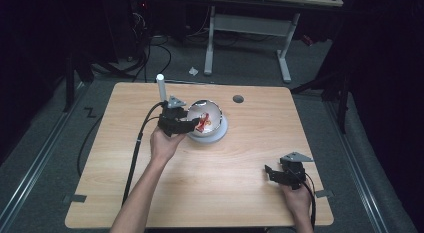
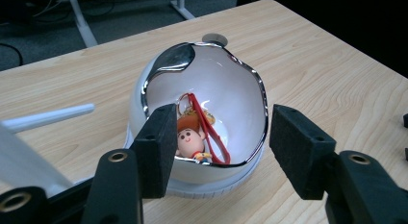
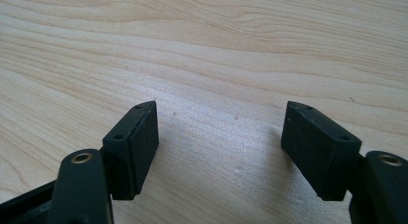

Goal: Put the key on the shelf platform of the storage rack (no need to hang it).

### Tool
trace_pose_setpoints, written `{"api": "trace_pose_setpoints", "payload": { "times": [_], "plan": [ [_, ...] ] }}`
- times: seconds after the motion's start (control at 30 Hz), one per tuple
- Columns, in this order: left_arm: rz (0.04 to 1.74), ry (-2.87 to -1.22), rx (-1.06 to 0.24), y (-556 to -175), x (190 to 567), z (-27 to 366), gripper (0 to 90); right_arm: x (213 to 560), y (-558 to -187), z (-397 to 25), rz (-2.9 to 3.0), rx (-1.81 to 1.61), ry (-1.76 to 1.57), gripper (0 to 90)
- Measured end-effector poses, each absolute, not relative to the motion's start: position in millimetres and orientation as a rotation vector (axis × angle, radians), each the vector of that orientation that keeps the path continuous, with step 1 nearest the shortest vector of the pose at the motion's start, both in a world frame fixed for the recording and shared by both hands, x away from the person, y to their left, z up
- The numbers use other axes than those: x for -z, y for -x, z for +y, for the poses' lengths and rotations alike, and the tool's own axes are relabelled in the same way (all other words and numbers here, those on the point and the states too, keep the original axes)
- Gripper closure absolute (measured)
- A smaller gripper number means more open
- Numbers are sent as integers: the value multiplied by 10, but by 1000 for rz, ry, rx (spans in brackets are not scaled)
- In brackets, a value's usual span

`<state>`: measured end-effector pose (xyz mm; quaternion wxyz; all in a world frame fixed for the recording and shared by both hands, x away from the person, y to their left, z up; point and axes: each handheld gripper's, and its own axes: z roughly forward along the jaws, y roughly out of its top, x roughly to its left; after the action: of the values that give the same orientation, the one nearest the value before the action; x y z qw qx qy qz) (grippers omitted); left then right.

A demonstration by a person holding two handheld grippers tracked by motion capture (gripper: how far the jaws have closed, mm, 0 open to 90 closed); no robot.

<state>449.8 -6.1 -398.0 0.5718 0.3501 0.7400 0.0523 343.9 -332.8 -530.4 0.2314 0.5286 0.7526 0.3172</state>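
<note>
From what I can see, my left gripper (image 2: 219, 147) is at the bowl (image 2: 240, 96) and spread wide with nothing between its jaws, so I judge the pick of the toy figure keychain (image 2: 192, 140) has not happened yet: the approach looks done, while the reach in, the closing and the lift are all left. The keychain lies inside the bowl, low against the near wall, its red strap (image 2: 208, 130) running up toward the bowl's middle.

In the left gripper view, one jaw sits just in front of the bowl's chrome rim at about 9 o'clock of the toy, partly covering its hat; the other jaw hangs outside the rim at about 3 o'clock. The toy lies a little beyond the pads and nearer the 9 o'clock one, not touching either as far as I can tell.

In the high view the bowl (image 1: 212, 133) stands at the bench's (image 1: 250, 203) middle toward 12 o'clock, with the left gripper (image 1: 192, 124) at its 9 o'clock side. My right gripper (image 1: 270, 174) rests low near the bench's 5 o'clock corner, well apart from the bowl, jaws parted over bare wood and holding nothing.
</note>
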Motion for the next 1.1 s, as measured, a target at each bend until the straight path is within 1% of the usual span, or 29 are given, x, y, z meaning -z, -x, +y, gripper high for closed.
{"api": "trace_pose_setpoints", "payload": {
  "times": [0.33, 0.6, 0.83, 1.1],
  "plan": [
    [1742, -782, -105, -4400, 3923, 125, 425, 5304, -3439, -3327, 2069, -872, -1453, 294],
    [1731, -784, -117, -4323, 3924, 222, 412, 5303, -3437, -3327, 2069, -871, -1455, 294],
    [1752, -751, -114, -4278, 3917, 330, 401, 5302, -3436, -3327, 2070, -869, -1454, 294],
    [1734, -737, -126, -4212, 3899, 428, 387, 5302, -3436, -3326, 2071, -869, -1455, 294]
  ]
}}
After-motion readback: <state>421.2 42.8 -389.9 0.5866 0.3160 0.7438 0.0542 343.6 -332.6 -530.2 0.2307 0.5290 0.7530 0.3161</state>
